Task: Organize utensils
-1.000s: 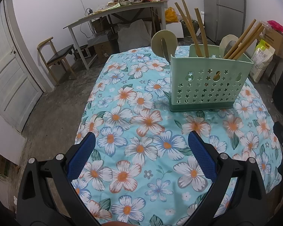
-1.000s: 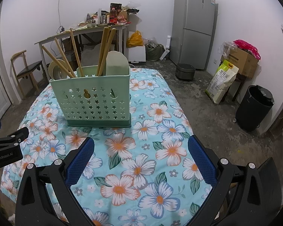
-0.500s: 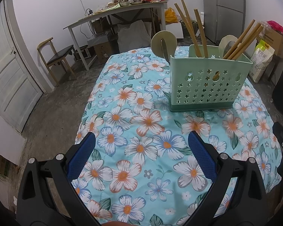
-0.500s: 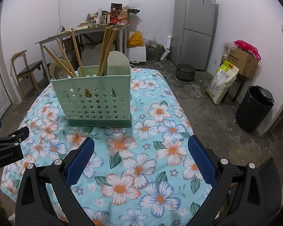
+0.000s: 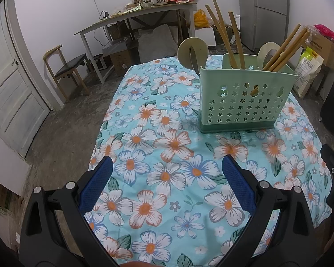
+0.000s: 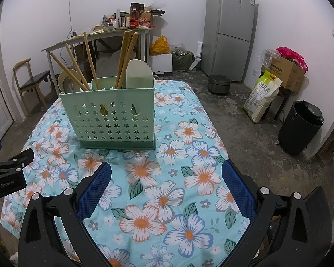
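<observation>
Apparently only one utensil holder point(image 5: 245, 102) stood on the floral tablecloth point(image 5: 167, 144), a pale green plastic caddy pierced with rows of star-shaped holes, and everything else is best placed against it. Inside the holder rose six wooden sticks point(image 6: 124, 60) in two clusters: three leaning toward one end point(image 5: 225, 35) and three leaning toward the other point(image 5: 285, 46). Two pale rounded utensil heads also showed at the holder: one round disc with a slot point(image 5: 192, 52) at its far corner in the left wrist view, and one flat spatula-like blade point(image 6: 139, 74) standing inside it beside the sticks. The left gripper point(image 5: 165, 178) hovered in front of the holder, well short of it, its two blue-padded fingers point(image 5: 95, 184) spread wide with nothing but tablecloth between them. The right gripper point(image 6: 165, 178) hung likewise in front of the holder and a little off to its side, its two blue fingers point(image 6: 238, 187) equally wide apart and gripping nothing. Behind the holder stood one cluttered white table point(image 6: 95, 40), with one wooden chair point(image 6: 31, 82) off to that side; on the opposite side of the holder stood one grey refrigerator point(image 6: 228, 31), one black bin point(image 6: 300, 129) and one cardboard box point(image 6: 285, 71).
</observation>
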`<state>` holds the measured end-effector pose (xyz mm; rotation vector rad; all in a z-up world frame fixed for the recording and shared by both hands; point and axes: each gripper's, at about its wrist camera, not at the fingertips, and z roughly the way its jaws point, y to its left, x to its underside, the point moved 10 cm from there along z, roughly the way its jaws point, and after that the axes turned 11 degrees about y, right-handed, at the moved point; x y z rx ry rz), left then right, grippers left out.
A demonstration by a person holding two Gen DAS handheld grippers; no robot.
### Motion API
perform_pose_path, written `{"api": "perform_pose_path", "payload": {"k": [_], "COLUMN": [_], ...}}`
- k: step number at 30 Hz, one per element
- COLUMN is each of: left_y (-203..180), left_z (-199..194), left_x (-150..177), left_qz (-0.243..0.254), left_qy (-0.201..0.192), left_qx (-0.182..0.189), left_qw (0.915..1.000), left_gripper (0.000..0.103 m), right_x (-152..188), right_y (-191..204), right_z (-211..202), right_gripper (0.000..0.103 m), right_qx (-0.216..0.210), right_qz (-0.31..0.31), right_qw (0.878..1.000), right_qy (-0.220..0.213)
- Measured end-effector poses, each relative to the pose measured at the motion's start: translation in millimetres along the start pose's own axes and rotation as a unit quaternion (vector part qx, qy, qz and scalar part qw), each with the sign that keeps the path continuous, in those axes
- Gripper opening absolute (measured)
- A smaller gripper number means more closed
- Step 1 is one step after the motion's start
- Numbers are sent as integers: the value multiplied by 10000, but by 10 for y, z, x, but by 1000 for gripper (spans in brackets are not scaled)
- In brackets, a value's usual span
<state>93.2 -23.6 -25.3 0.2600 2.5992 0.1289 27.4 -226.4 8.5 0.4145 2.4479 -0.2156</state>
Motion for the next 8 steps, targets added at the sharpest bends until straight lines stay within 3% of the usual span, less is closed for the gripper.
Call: {"api": "perform_pose_path", "payload": {"k": [8], "left_y": [1], "left_z": [-18], "left_x": [-30], "left_qz": [-9], "left_qy": [-21], "left_qx": [21], "left_qw": [10000], "left_gripper": [95], "right_x": [8], "right_y": [-7], "right_z": [10], "right_gripper": [97], "right_qx": [-2], "right_qz": [2], "right_qw": [10000], "right_qy": [7]}}
